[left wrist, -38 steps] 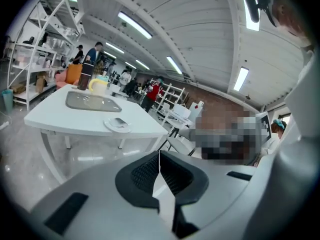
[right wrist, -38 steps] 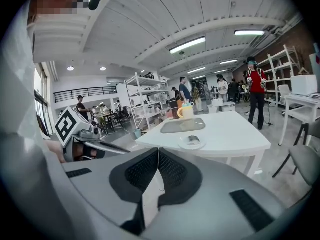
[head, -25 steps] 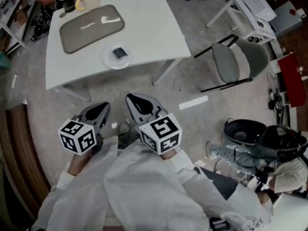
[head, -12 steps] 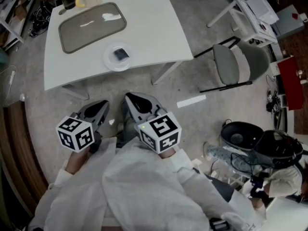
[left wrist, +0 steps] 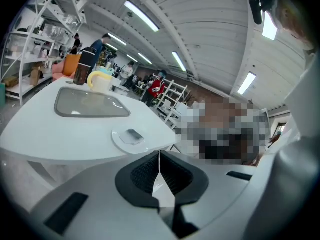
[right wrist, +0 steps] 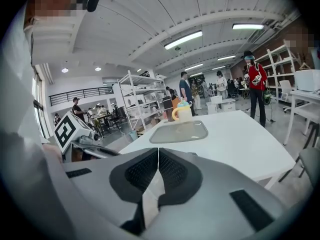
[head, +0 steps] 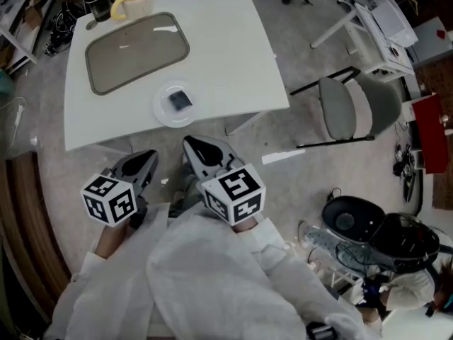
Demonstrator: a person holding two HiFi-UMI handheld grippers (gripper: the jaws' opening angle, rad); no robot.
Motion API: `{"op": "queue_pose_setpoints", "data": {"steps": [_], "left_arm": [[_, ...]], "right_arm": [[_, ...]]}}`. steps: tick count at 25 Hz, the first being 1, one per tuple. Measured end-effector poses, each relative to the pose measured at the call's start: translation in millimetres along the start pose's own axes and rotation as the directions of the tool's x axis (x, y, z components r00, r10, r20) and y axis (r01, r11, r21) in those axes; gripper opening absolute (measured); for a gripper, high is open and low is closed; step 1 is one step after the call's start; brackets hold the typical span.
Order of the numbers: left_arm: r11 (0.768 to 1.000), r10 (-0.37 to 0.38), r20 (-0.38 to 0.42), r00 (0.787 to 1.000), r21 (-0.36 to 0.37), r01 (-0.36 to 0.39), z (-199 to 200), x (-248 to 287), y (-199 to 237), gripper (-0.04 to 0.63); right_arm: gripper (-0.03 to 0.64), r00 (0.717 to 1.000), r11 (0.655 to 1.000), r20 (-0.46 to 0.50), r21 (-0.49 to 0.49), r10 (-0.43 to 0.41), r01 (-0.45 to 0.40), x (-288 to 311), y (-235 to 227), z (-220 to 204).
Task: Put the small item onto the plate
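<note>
Jaws of my left gripper (left wrist: pixel 160 157) and right gripper (right wrist: pixel 158 155) are pressed together on nothing, short of the bench (head: pixel 226 48). Ahead of them the small item (head: pixel 180 100) lies on the plate (head: pixel 158 112). Placing looks done, so I should stay clear.

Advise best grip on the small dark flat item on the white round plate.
Probably from straight above, jaws across the narrower width of the small dark flat item: it lies flat inside the white round plate, so a sideways approach would meet the rim.
</note>
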State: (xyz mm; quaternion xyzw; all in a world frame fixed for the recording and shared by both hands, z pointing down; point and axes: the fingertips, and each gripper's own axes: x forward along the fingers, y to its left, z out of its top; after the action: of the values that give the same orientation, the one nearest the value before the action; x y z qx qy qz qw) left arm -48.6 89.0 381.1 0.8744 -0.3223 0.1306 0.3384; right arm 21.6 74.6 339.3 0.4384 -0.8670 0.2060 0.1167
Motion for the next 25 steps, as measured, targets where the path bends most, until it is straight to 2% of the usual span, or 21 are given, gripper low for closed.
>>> {"op": "queue_pose_setpoints", "data": {"steps": [13, 22, 25], "left_arm": [[0.998, 0.068, -0.008, 0.998, -0.010, -0.068, 63.8, 60.9, 37.9, 0.015], [0.991, 0.117, 0.058, 0.991, -0.076, -0.112, 89.8, 94.5, 60.4, 0.015], [0.989, 0.126, 0.071, 0.989, -0.090, -0.120, 93.9, 107.2, 61.6, 0.015]], "right_arm": [[0.017, 0.998, 0.998, -0.025, -0.019, 0.053, -0.054, 58.6, -68.2, 47.9], [0.017, 0.992, 0.992, -0.052, -0.040, 0.118, -0.120, 84.9, -107.4, 55.8], [0.017, 0.988, 0.986, -0.076, -0.092, 0.134, -0.140, 91.2, -115.5, 54.3]]}}
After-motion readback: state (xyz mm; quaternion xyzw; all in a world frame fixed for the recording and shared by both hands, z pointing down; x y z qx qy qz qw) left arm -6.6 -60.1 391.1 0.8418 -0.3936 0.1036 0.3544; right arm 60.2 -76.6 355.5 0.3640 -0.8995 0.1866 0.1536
